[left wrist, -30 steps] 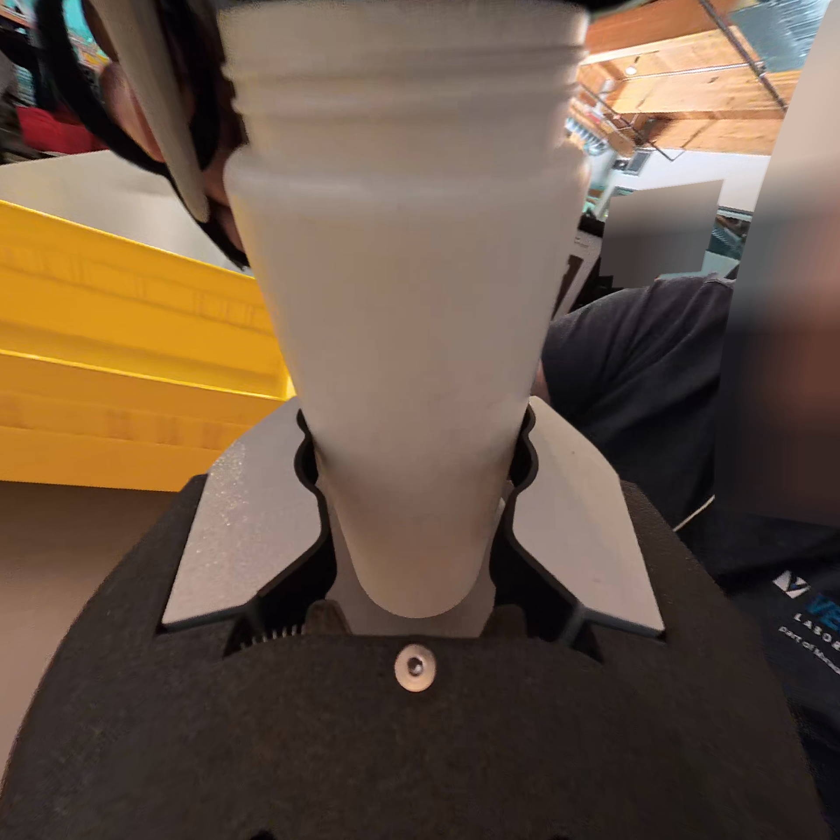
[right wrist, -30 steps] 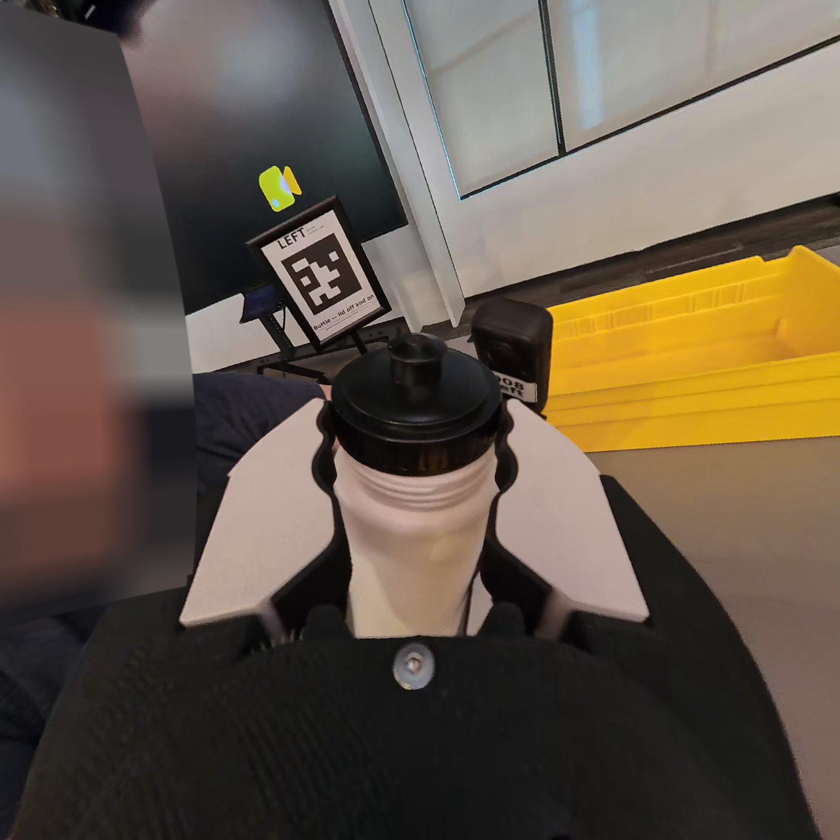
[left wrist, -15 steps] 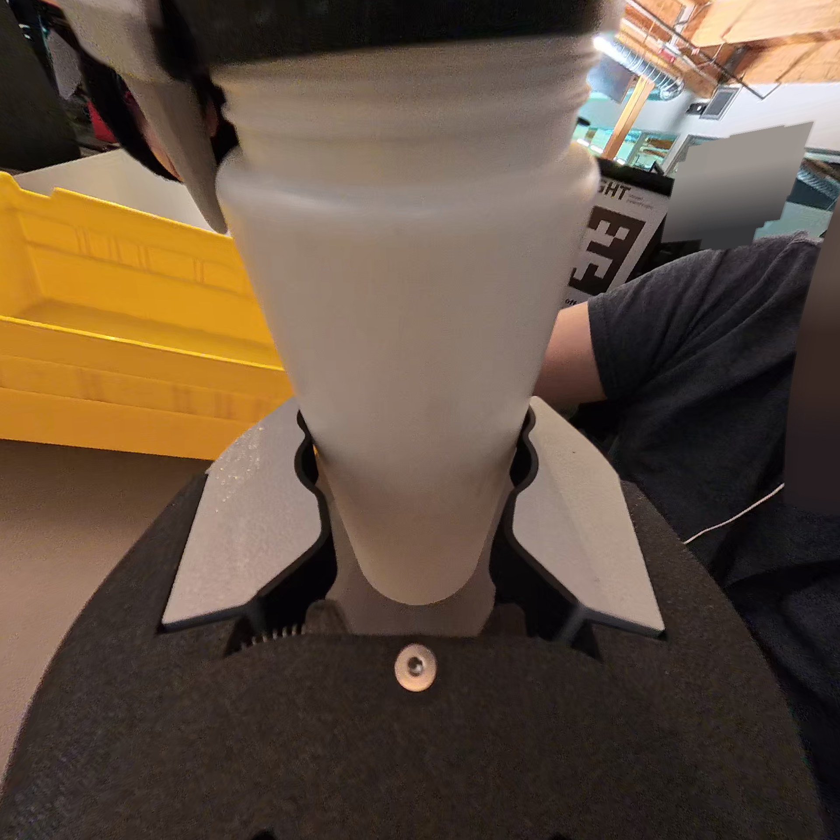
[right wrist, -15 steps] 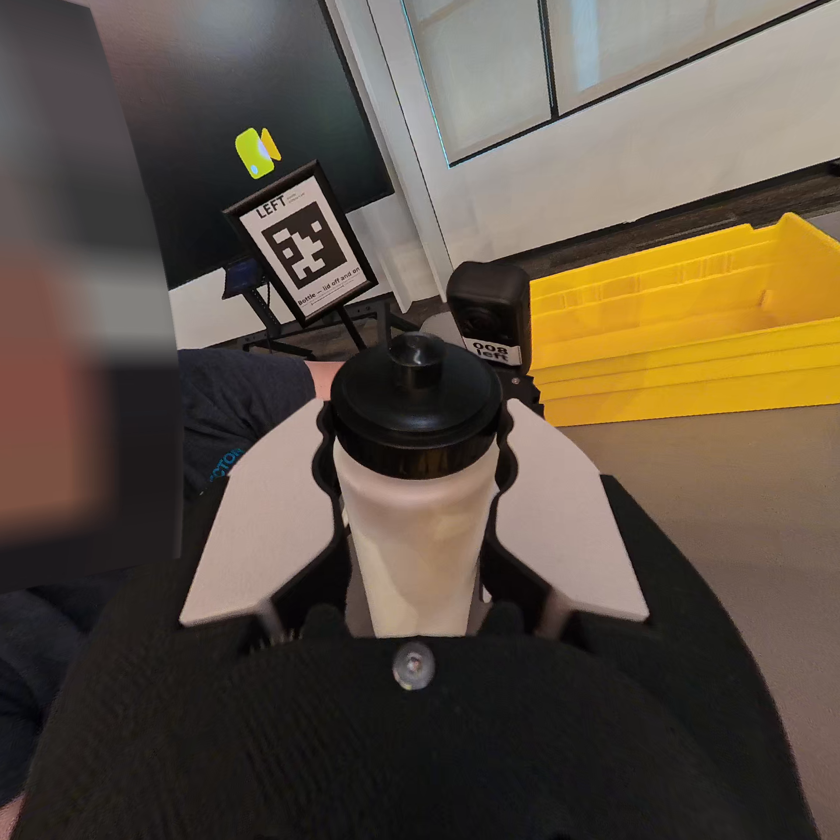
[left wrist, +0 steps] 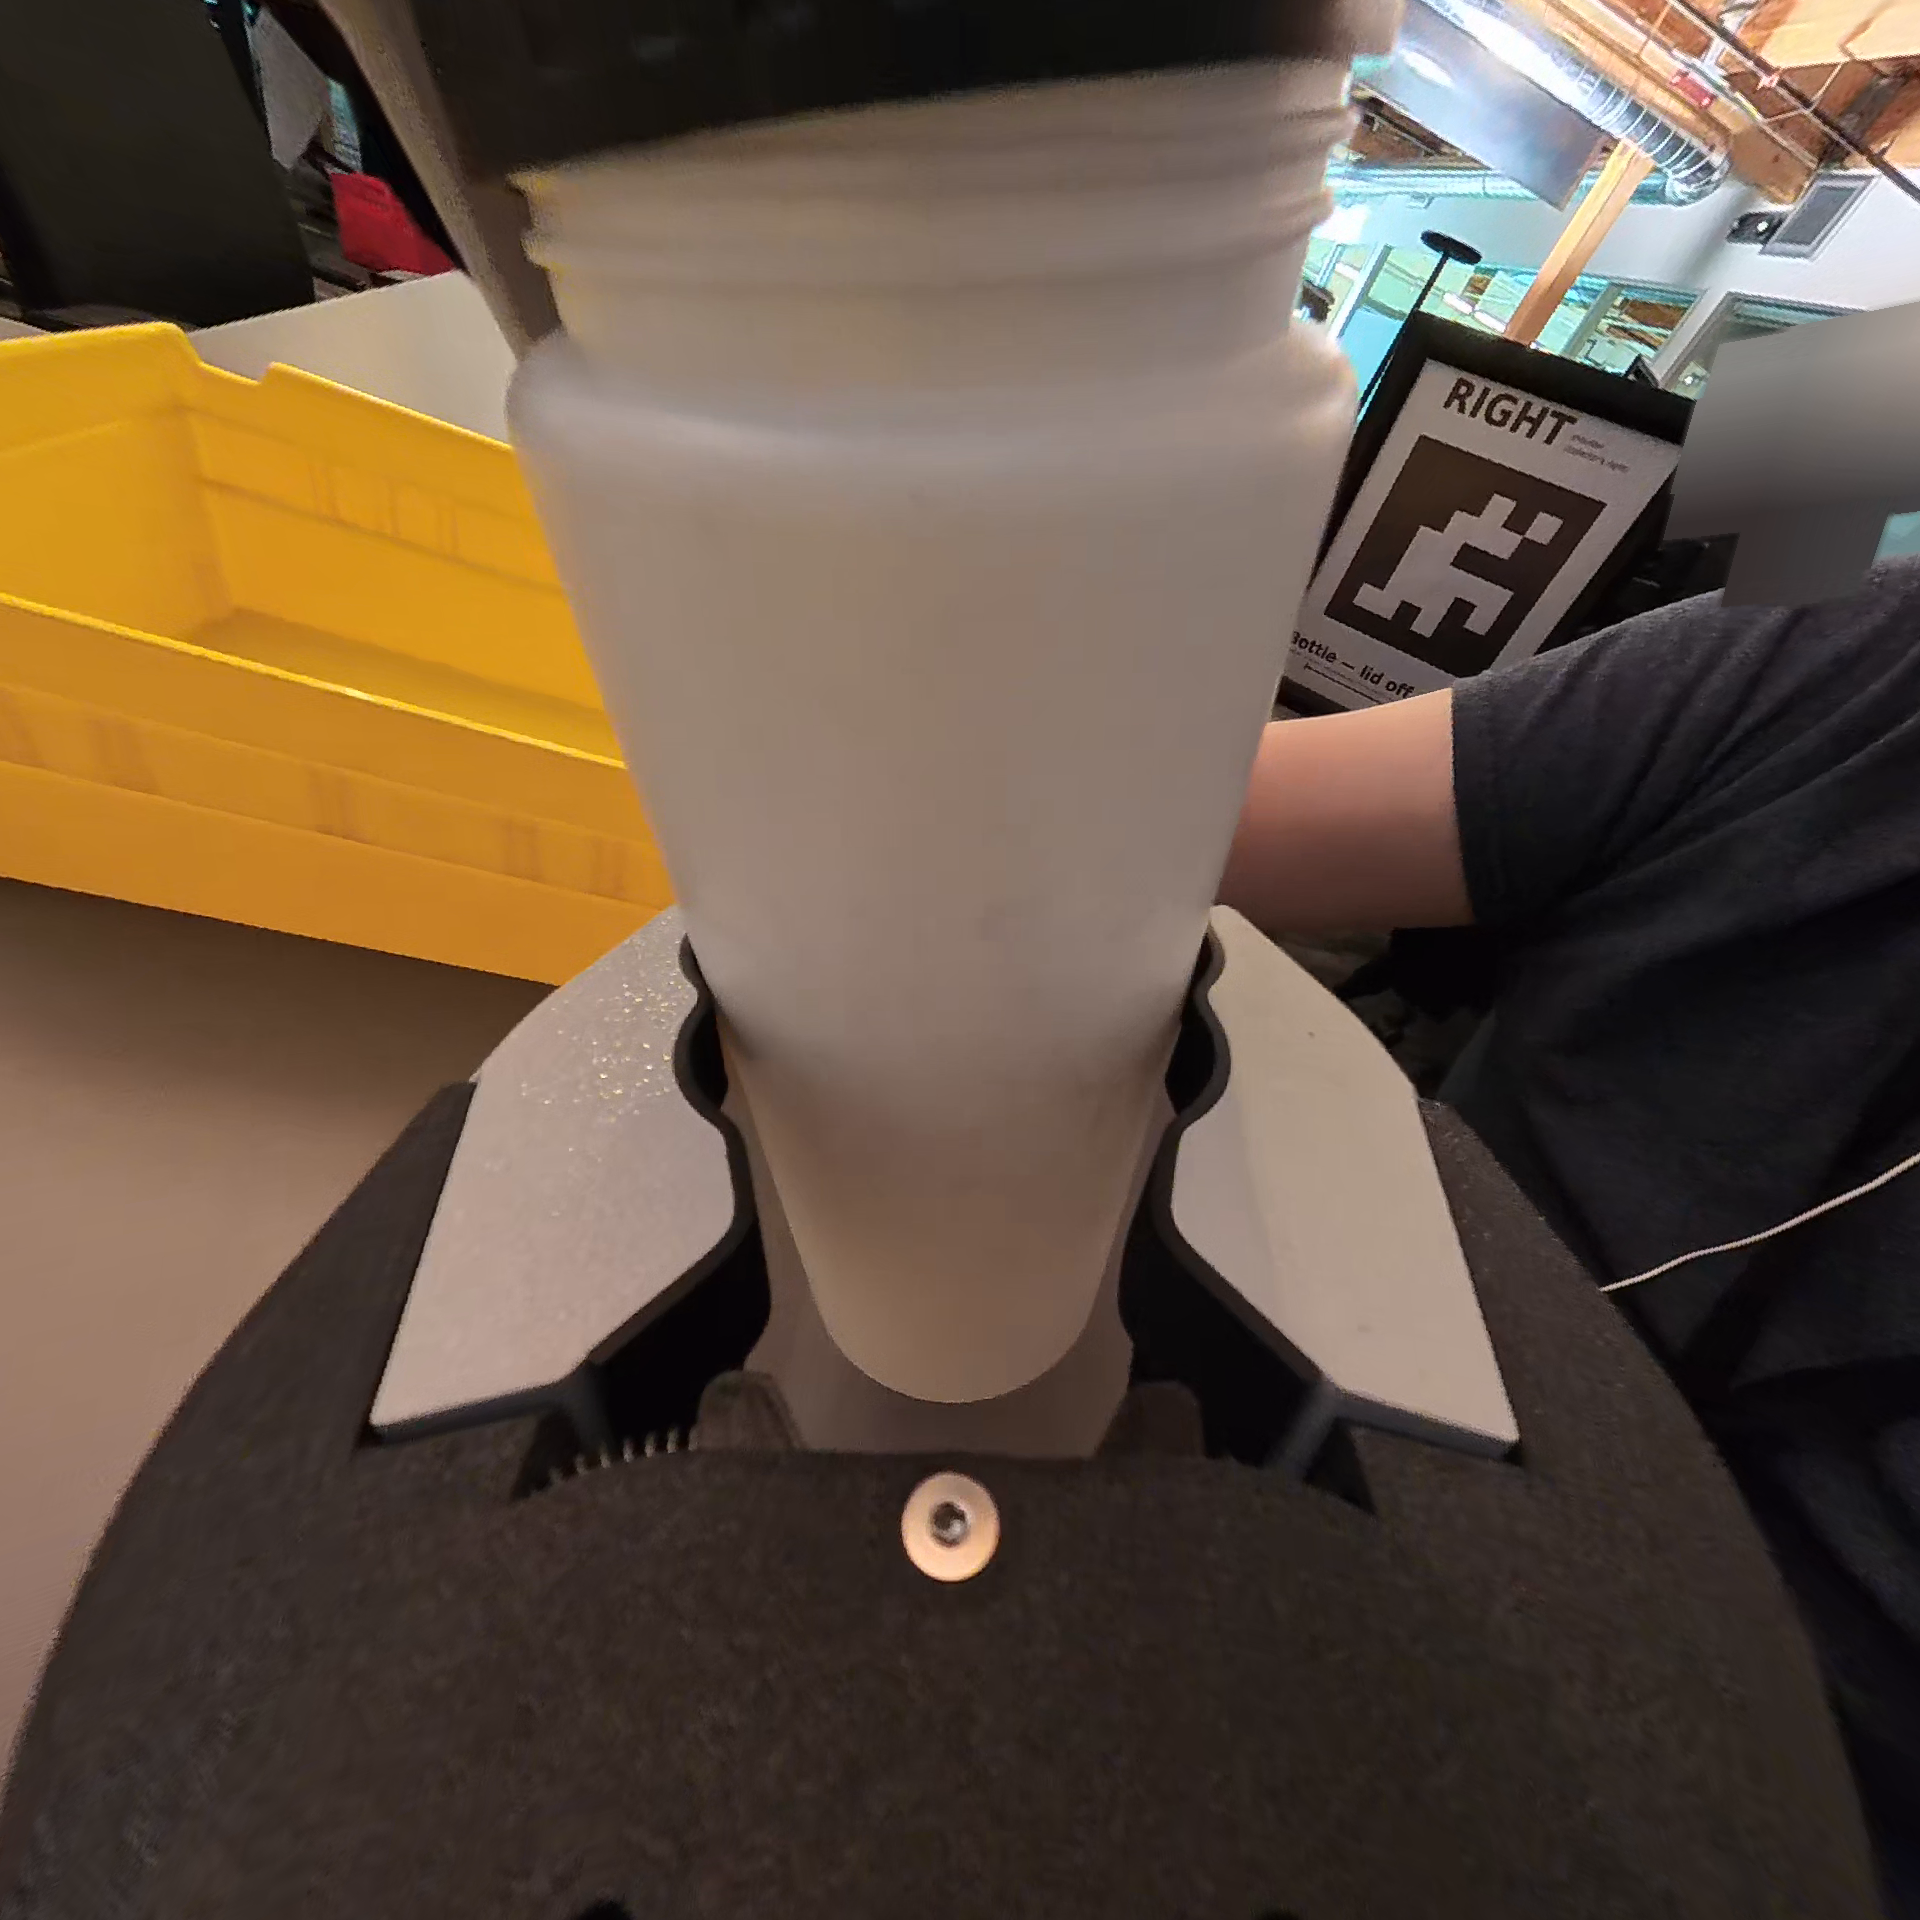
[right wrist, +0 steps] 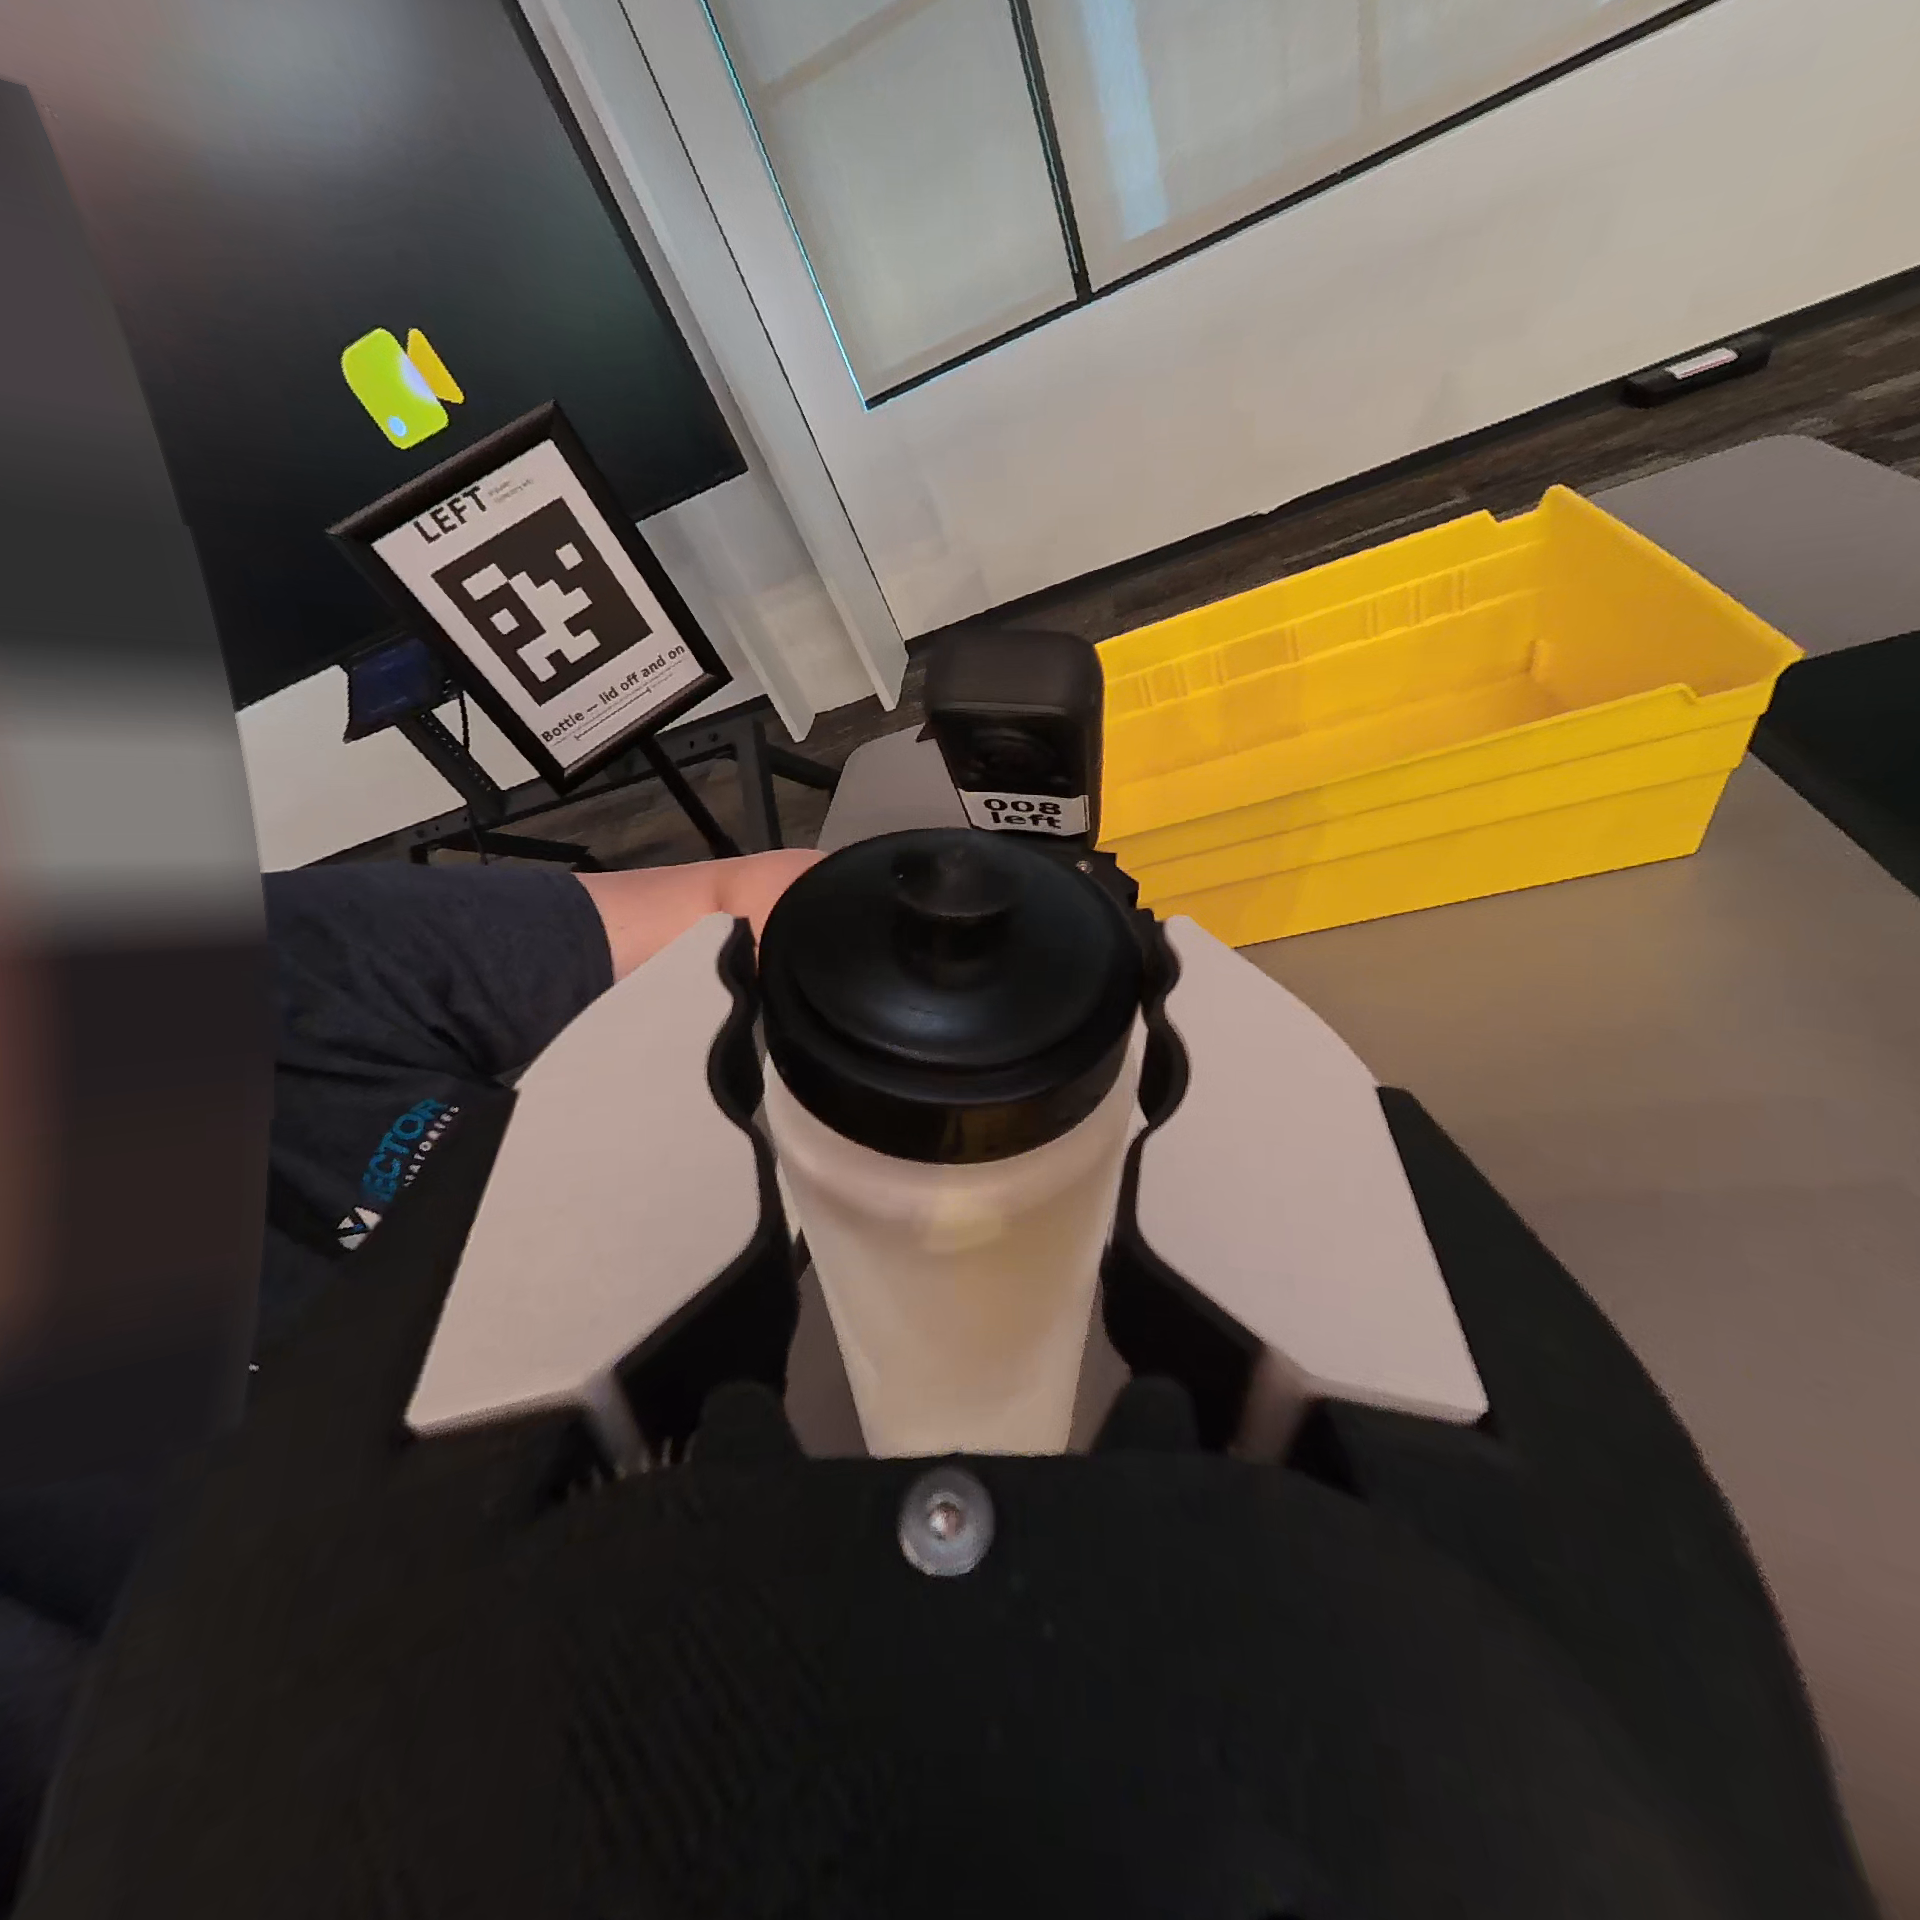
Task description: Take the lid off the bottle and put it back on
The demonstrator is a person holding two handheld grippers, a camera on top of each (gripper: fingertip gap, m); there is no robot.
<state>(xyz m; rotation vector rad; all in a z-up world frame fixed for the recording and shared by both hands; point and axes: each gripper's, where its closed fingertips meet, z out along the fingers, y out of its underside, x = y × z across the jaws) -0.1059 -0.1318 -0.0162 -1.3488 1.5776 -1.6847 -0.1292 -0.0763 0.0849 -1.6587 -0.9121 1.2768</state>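
Note:
A white plastic bottle (left wrist: 935,727) fills the left wrist view, its base toward the camera. My left gripper (left wrist: 951,956) is shut on its lower body. A black lid (left wrist: 883,62) sits over the threaded neck at the top edge, with some thread showing under it. A grey finger (left wrist: 468,156) of the right gripper shows beside the lid. In the right wrist view my right gripper (right wrist: 945,987) is shut on the black spouted lid (right wrist: 940,997), which sits on the white bottle (right wrist: 935,1278). The left gripper's black camera (right wrist: 1013,727) shows just behind the lid.
A yellow bin (left wrist: 260,644) stands on the grey table (left wrist: 156,1091); it also shows in the right wrist view (right wrist: 1455,748). Framed marker signs stand behind (left wrist: 1455,561) (right wrist: 540,613). A person's arm in a dark sleeve (left wrist: 1340,810) is close on the right.
The black lid has come down over the bottle's neck and less thread shows under it. Both grippers have tilted and turned, so the background has shifted. Both grips are unchanged.

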